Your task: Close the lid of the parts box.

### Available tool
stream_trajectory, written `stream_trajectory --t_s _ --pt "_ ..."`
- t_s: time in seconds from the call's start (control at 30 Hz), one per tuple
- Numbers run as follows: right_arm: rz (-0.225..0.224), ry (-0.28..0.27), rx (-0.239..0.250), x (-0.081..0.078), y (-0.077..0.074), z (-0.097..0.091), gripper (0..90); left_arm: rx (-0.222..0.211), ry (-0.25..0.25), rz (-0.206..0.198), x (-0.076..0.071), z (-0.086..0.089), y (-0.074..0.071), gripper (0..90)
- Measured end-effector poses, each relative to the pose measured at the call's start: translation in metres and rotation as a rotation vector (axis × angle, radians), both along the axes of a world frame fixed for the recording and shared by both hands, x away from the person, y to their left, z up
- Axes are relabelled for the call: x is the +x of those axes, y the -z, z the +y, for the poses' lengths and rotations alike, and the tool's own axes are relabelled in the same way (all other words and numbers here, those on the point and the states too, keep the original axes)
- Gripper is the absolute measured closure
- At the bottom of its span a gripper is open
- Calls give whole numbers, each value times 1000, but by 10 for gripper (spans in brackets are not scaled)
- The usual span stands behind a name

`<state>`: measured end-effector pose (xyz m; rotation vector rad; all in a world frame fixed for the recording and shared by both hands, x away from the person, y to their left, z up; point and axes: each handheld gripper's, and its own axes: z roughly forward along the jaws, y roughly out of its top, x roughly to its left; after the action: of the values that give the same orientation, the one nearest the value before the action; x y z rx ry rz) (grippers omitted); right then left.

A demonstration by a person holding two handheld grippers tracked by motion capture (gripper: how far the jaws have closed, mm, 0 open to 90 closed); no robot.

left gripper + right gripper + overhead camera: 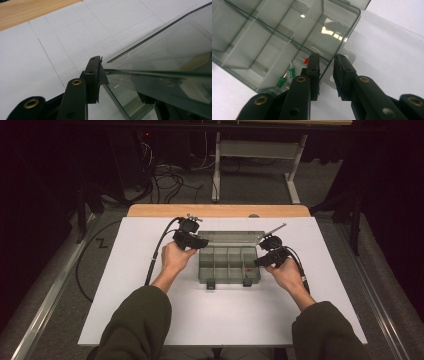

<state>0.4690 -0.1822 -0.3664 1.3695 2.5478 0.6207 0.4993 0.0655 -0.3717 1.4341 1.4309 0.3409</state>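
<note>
While left gripper (196, 241) pinches lid edge of clear box (229, 270), right gripper (326, 65) sits half open, one jaw each side of box wall, near green pins (287, 77).

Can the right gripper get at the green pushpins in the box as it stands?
Probably not yet. The right gripper straddles the clear box's side wall, one jaw inside, one outside. The green pushpins lie uncovered beside the inner jaw; it would need to lift clear of the wall first.
</note>
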Motion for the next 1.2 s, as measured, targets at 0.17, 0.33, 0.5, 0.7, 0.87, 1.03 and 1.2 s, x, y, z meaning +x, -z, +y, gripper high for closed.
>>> stream_trajectory --t_s 0.17,0.33,0.5,0.7,0.87,1.03,1.2 --pt "-38 3 20 -3 -14 -9 900 10 4 -10 -2 -1 0 592" --pt "-83 43 42 2 -32 -19 900 14 13 -12 -4 -1 1 592" --pt "-102 69 51 11 -46 -21 900 30 38 -12 -6 0 0 586" --pt "-117 65 49 15 -56 -14 900 45 55 -8 -9 0 1 575" --pt "-116 59 39 15 -56 -12 900 54 67 17 -10 2 2 566" --pt "-111 54 34 14 -55 -12 900 64 67 78 -12 6 4 575" --pt "-104 48 38 13 -54 -12 900 43 50 139 -14 16 7 677"
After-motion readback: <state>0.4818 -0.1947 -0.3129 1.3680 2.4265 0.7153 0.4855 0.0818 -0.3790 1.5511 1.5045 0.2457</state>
